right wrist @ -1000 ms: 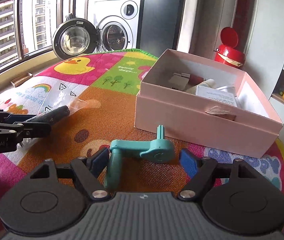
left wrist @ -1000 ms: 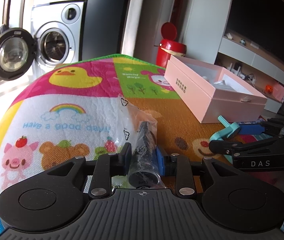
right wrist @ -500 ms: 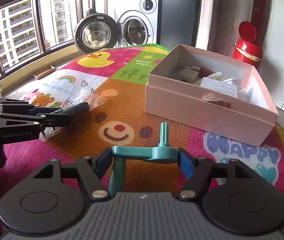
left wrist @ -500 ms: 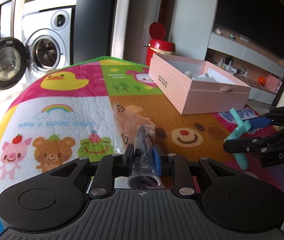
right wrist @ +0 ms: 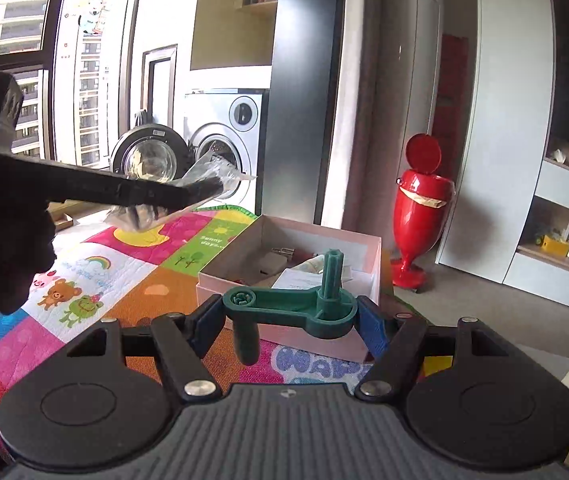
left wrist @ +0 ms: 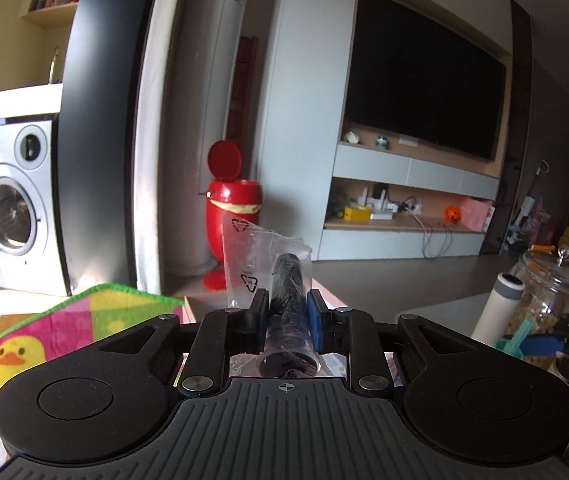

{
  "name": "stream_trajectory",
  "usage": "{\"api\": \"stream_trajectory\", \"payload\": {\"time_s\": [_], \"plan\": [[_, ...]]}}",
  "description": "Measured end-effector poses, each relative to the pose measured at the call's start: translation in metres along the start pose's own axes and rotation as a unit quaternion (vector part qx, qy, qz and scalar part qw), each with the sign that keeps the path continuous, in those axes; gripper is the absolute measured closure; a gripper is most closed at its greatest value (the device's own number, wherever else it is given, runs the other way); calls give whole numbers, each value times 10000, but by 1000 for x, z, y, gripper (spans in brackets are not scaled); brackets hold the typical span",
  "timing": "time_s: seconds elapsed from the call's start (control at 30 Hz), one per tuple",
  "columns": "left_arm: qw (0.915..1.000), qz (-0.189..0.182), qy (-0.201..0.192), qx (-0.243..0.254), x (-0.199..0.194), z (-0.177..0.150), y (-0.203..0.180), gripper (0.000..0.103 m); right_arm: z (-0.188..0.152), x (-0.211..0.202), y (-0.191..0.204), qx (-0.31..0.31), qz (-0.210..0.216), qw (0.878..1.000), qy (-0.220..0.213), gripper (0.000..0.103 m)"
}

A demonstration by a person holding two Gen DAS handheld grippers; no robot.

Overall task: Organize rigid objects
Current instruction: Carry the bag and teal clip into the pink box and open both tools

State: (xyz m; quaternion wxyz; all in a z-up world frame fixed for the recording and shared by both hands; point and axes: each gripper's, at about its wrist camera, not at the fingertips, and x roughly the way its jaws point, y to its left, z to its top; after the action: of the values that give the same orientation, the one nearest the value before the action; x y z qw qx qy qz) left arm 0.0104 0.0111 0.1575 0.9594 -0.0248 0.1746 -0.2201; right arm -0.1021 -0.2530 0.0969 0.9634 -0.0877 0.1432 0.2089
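**Both tongs loaded and raised above the play mat**

Largest in my right wrist view is the play mat [right wrist: 96, 276], a patchwork of cartoon panels filling the lower left of the frame; in my left wrist view only its green-edged corner shows at lower left. A washing machine [right wrist: 228, 140] stands beyond the mat at centre left, its round door swung open. A red bin [right wrist: 418, 208] with its lid up stands at centre right, on the floor beside the mat.

The pink box [right wrist: 284, 264] sits open on the mat, just behind the right tool's tips at frame centre, with papers and small items inside.

My left gripper [left wrist: 287, 312], at lower centre of its own view, is closed tight on a dark cylinder [left wrist: 289, 300] wrapped in a clear plastic bag [left wrist: 252, 256]; the bag's loose end sticks up above the pads. In the right wrist view this tool crosses the upper left of the frame, well above the mat.

My right gripper [right wrist: 286, 322] is closed at wide span on a green crank handle [right wrist: 296, 308], which lies crosswise between the blue pads, one peg pointing up and one grip hanging down, in the air in front of the box.
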Motion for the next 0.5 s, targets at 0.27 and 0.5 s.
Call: {"api": "stream_trajectory", "payload": {"time_s": [0.27,0.5], "plan": [[9896,-83,944,-1084,110,14,15,79,-10,5,-15,130,-214,9997,82,32],[9924,460,1002,-549,71,-48,13,80,-13,34,-29,378,-374,9980,335,32]]}}
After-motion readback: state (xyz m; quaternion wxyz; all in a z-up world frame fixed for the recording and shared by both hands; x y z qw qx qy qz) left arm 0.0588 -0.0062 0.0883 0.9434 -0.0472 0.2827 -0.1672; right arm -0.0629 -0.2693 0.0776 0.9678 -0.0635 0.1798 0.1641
